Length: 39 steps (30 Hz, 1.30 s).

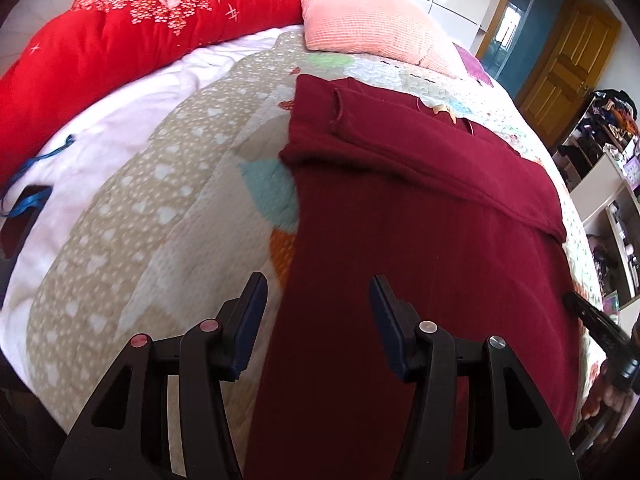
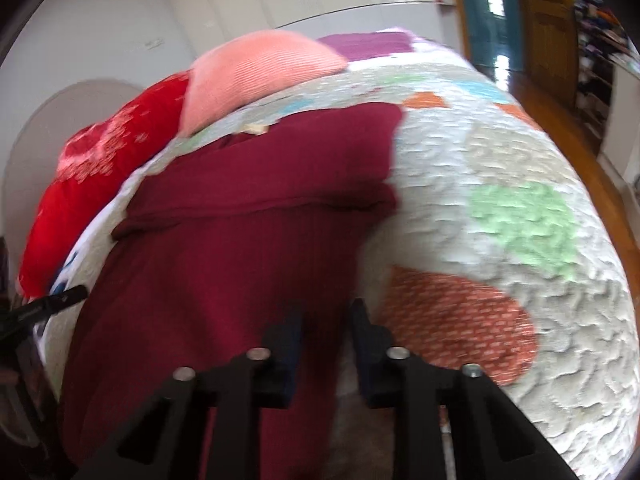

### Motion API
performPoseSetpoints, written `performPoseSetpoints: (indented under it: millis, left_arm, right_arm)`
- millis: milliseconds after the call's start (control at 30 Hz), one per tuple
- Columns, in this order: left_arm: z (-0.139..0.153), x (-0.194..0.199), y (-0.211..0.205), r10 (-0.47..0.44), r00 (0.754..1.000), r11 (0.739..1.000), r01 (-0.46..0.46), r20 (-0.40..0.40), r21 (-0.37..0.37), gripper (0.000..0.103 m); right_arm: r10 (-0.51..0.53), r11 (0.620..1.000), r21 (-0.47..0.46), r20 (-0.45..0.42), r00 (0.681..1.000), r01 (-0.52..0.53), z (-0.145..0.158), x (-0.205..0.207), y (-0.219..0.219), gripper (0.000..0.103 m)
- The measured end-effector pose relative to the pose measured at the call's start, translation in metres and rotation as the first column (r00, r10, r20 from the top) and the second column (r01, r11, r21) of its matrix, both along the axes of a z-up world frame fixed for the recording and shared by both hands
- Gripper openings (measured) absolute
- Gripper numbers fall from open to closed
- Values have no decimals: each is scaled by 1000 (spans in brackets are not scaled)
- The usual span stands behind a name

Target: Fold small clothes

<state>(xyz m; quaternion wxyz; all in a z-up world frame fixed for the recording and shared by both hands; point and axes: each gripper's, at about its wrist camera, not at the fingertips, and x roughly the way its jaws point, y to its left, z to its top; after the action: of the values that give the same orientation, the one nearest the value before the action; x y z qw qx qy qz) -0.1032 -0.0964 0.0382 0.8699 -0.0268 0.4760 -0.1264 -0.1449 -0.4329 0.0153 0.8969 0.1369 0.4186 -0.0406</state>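
— On the quilt (image 1: 192,216) at twelve o'clock we see the sweater (image 1: 420,240).
— Agreed; our left gripper (image 1: 318,292) is wide apart, right gripper (image 2: 326,312) parted, both empty. Shelves (image 1: 608,184) at three o'clock.

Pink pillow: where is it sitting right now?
The pink pillow lies at the far end of the bed, top centre in the left wrist view, between the red quilt on its left and the maroon garment spread nearer the camera.
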Motion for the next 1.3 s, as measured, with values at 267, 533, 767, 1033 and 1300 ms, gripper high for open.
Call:
performPoseSetpoints:
  millis: [267, 533, 767, 1033, 1300]
  left_arm:
    - [-7, -24, 24, 18, 999, 1000, -18, -38, 5, 53]
    - [-19, -40, 31, 10, 999, 999, -8, -52, 47, 53]
    - [-19, -47, 31, 3, 998, 999, 0, -55, 47, 53]
    - [-18, -57, 35, -5, 997, 999, 8, -73, 40, 53]
    - [-22, -89, 47, -45, 991, 999, 45, -128, -1, 56]
  right_arm:
    - [-54, 998, 10, 16, 998, 54, 7, -21, -4, 10]
    - [92, 995, 39, -5, 996, -91, 13, -64, 34, 48]
    - [107, 989, 108, -40, 994, -102, -1, -90, 41, 48]
    - [58, 995, -75, -40, 997, -61, -1, -97, 50, 10]
    - [97, 981, 162, 66, 993, -107, 14, -130, 32, 48]
